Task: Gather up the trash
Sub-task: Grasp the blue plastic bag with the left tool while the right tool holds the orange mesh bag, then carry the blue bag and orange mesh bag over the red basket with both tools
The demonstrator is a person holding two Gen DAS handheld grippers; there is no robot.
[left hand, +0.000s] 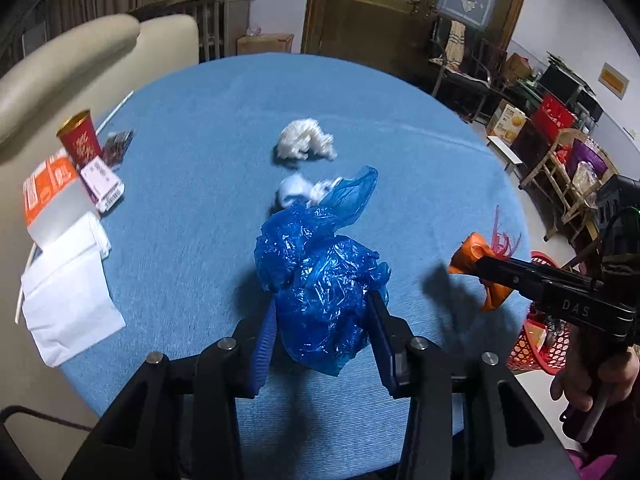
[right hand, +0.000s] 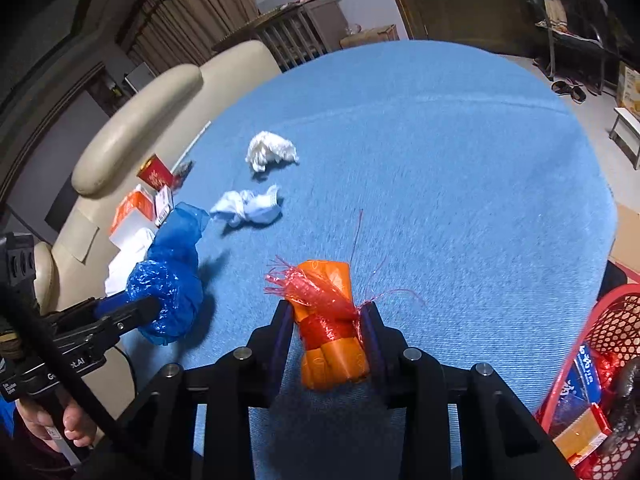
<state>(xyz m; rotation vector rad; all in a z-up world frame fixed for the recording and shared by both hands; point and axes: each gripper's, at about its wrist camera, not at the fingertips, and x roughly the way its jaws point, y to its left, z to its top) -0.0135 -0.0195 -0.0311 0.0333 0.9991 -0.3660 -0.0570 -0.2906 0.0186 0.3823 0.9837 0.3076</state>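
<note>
Both tongs are loaded. From the left wrist, the left gripper point(left hand: 324, 320) is clamped on a crumpled blue plastic bag point(left hand: 320, 276), which bulges up between its blue pads point(left hand: 266, 344) above the blue tablecloth point(left hand: 208, 128). Ahead lie a crumpled white tissue point(left hand: 306, 145) and, just behind the bag's raised corner, a second whitish wad point(left hand: 298, 194), blurred here. At the left edge stand a red paper cup point(left hand: 80, 142), an orange-and-white carton point(left hand: 48, 196) and a flat white paper bag point(left hand: 72, 304). The right gripper point(left hand: 478, 266) comes in from the right, closed on an orange wrapper point(left hand: 470, 250).

From the right wrist, the right gripper point(right hand: 326, 316) pinches that orange wrapper point(right hand: 332, 320), bundled with red mesh netting point(right hand: 316, 292) whose frayed strands stick out. A red mesh basket point(right hand: 616, 320) sits low at the right beyond the table edge, already holding packaging. The left gripper point(right hand: 156, 308) shows at the left with the blue bag point(right hand: 168, 292).

Both pieces look featherlight, soft and slick. The film will likely slip or spring open under a loose pinch, so the thick bunched middle is the place to hold, as now. The netting strands may snag on the fingers at release.
</note>
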